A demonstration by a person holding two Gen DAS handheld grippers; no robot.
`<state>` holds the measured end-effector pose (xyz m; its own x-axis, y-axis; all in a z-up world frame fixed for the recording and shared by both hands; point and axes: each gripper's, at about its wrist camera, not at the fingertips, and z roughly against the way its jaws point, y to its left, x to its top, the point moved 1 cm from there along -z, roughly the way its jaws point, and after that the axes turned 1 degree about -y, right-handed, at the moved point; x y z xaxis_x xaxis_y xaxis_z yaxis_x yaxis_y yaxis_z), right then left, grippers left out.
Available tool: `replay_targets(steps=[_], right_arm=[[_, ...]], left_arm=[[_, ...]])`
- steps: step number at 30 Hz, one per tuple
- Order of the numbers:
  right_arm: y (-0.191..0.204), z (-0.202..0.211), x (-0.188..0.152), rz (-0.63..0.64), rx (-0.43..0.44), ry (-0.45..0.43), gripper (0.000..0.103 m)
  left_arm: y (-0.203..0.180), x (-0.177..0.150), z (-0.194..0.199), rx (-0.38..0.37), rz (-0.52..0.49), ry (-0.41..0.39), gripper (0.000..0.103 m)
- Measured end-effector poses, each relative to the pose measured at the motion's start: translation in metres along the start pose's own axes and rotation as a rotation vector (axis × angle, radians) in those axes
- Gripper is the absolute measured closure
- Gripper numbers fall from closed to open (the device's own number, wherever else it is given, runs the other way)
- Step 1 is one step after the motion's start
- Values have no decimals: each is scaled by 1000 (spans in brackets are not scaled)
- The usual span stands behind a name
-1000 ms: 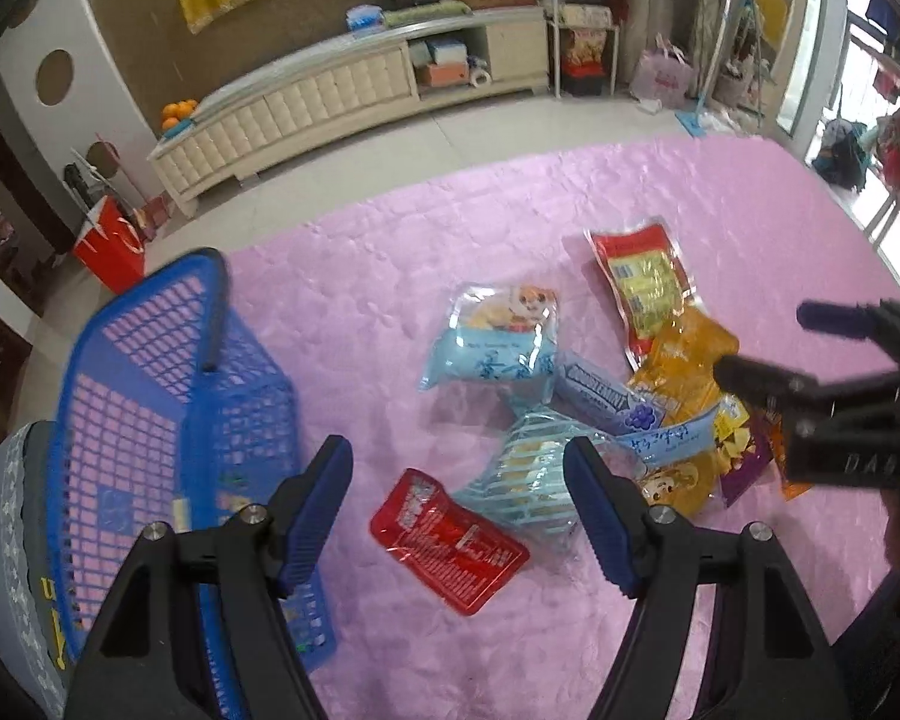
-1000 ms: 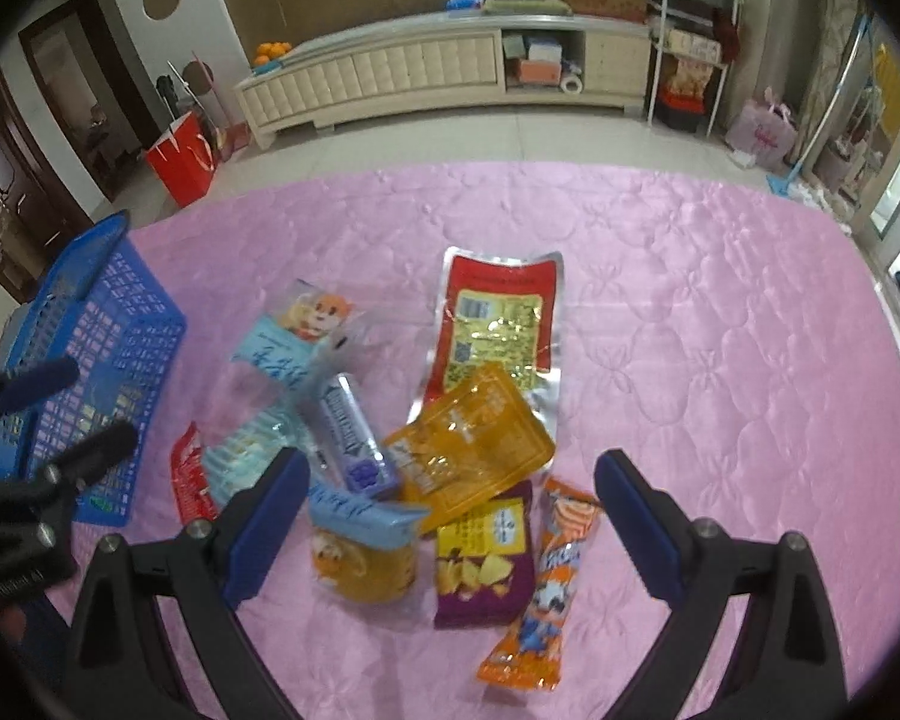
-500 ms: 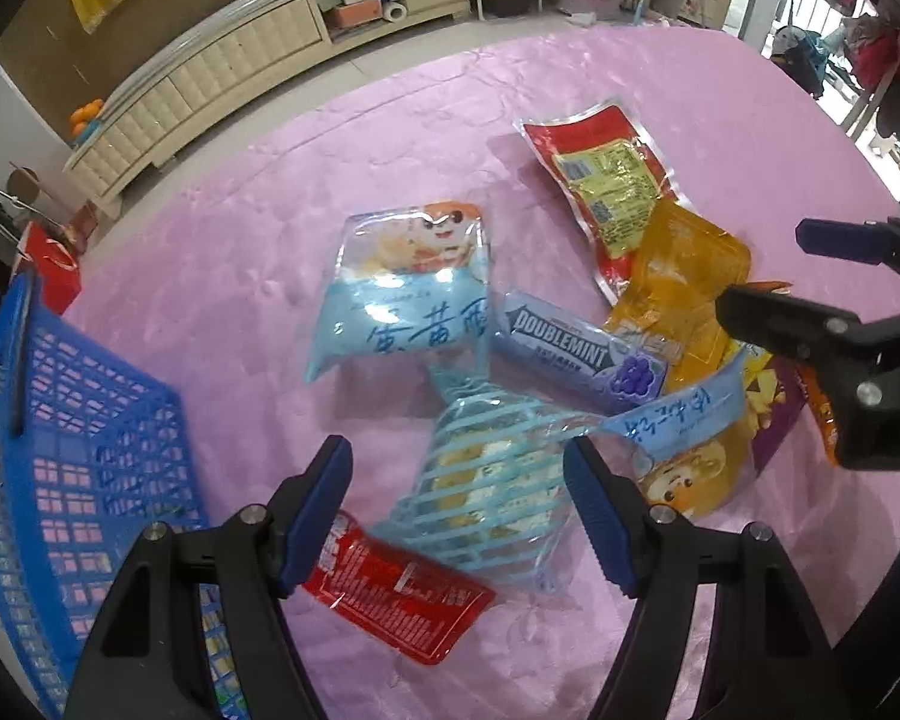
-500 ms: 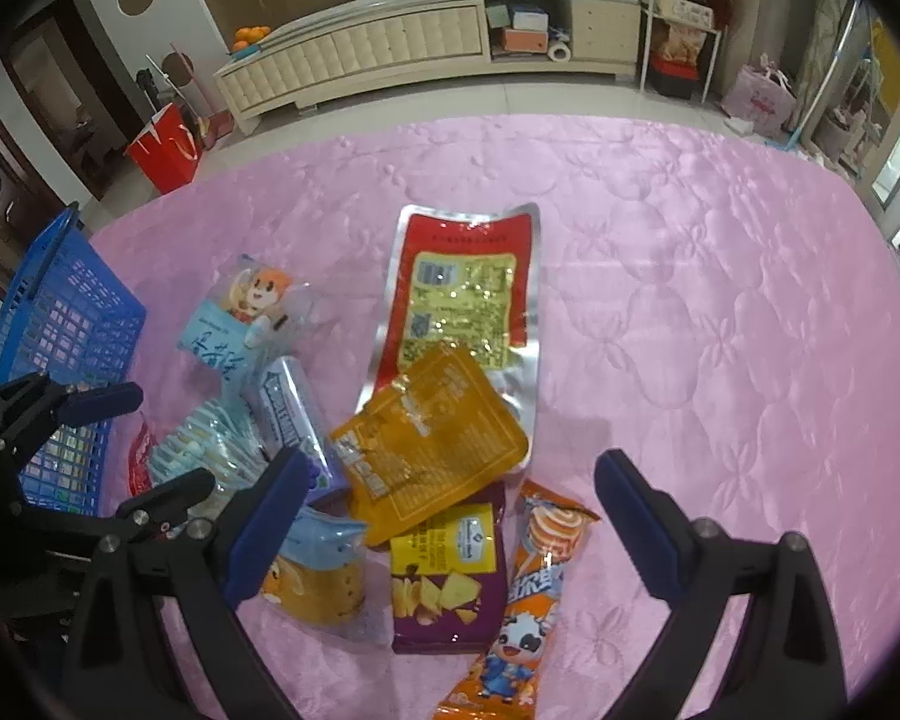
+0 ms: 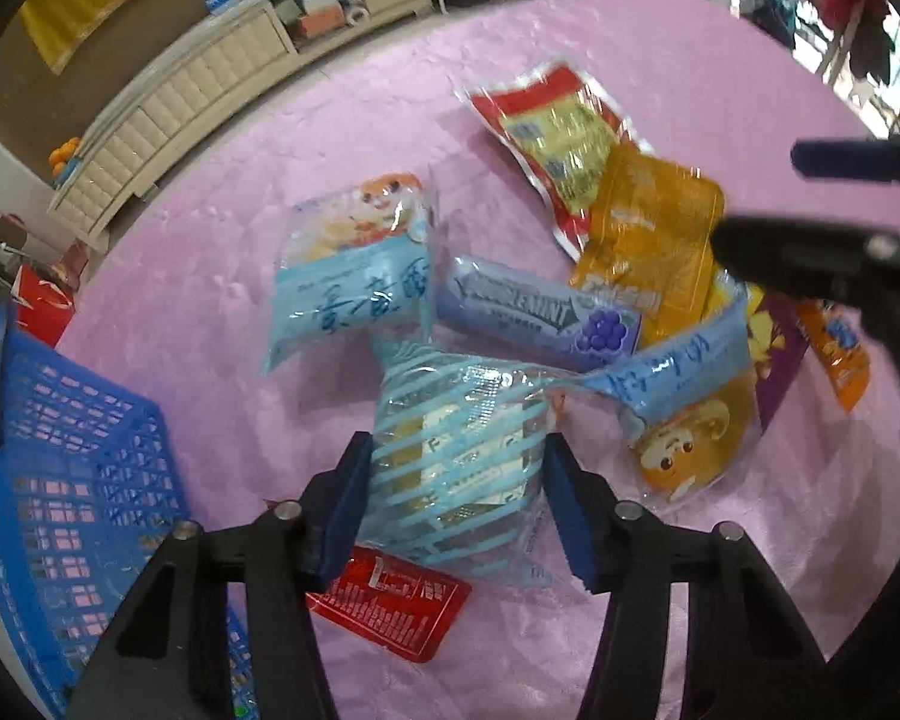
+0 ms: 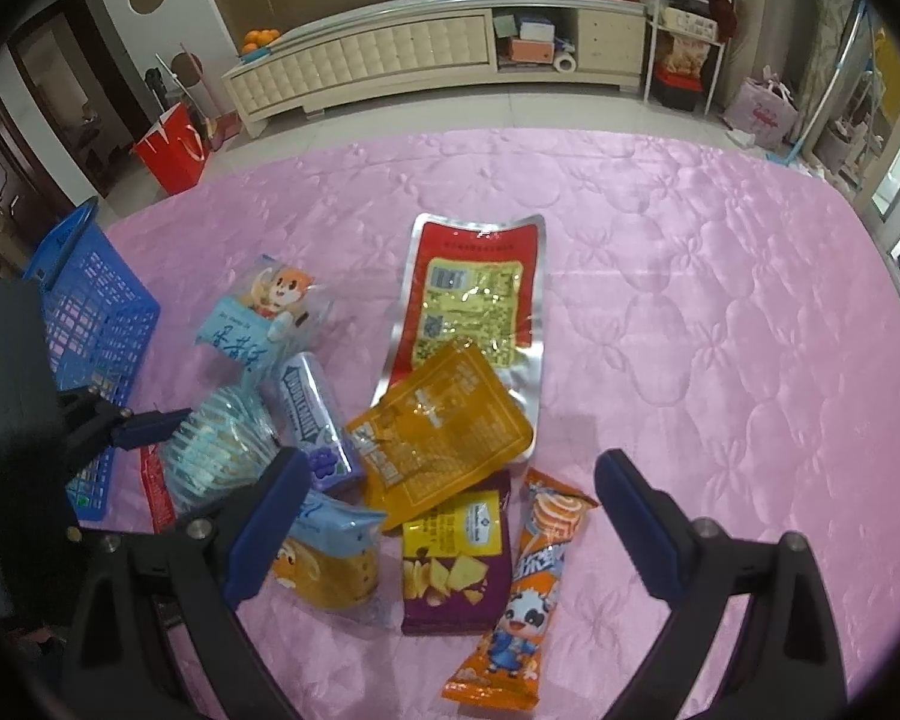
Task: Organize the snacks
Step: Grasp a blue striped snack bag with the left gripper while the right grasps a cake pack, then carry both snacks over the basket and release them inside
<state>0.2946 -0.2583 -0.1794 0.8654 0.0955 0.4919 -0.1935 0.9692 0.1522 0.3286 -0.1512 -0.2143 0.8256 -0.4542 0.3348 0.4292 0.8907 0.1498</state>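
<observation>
two grippers: both over a pile of snack packets on a pink quilted cloth (image 6: 660,276).
left gripper (image 5: 456,498): blue pads flank the blue-striped clear packet (image 5: 456,462), touching or nearly touching its sides; whether they press it, i cannot tell.
right gripper (image 6: 450,516): fingers spread wide, holding nothing, above the purple chip bag (image 6: 450,564) and the orange cartoon-cow stick (image 6: 522,594).
striped packet: lies over one end of a red sachet (image 5: 390,606), just beside the doublemint gum pack (image 5: 534,315).
other snacks: light-blue squirrel bag (image 5: 354,276), orange pouch (image 6: 438,438) overlapping a red-and-yellow foil pack (image 6: 474,300), orange squirrel bag (image 6: 330,564).
basket: blue plastic basket (image 5: 60,468) at the cloth's left edge, near the pile.
</observation>
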Motion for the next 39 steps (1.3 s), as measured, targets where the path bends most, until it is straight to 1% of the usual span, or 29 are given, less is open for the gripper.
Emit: replay_targets(steps=[5, 9, 11, 13, 15, 18, 23, 25, 26, 27, 29, 30, 33, 39], right_arm=[[13, 6, -3, 17, 3, -8, 5], [30, 5, -9, 48, 9, 5, 5], [37, 3, -13, 57, 20, 14, 5], [45, 1, -16, 70, 19, 15, 8], [54, -5, -22, 88, 11, 31, 14], [63, -16, -30, 104, 10, 61, 18], [76, -36, -34, 128, -43, 95, 19], [79, -43, -34, 136, -62, 102, 25], [79, -47, -34, 144, -73, 111, 36], [79, -49, -35, 147, -80, 117, 40], [78, -52, -36, 146, -71, 122, 43], [78, -51, -37, 150, -71, 113, 45], [77, -38, -39, 152, -65, 94, 46], [79, 20, -26, 146, -28, 6, 46]], left_arm=[[15, -11, 37, 14, 81, -91, 50], [26, -19, 57, 23, 113, -126, 50], [28, -26, 65, 42, 127, -135, 50], [31, -32, 70, 67, 140, -138, 50], [34, -31, 71, 91, 152, -138, 50], [36, -33, 65, 89, 171, -121, 50], [32, -39, 61, 81, 171, -114, 50], [32, -41, 60, 80, 167, -114, 50], [31, -42, 60, 79, 163, -113, 50], [31, -42, 60, 79, 160, -113, 50], [31, -43, 61, 75, 154, -117, 50], [31, -44, 63, 74, 153, -119, 50], [32, -46, 72, 50, 164, -135, 50], [34, -49, 105, 15, 187, -209, 50]])
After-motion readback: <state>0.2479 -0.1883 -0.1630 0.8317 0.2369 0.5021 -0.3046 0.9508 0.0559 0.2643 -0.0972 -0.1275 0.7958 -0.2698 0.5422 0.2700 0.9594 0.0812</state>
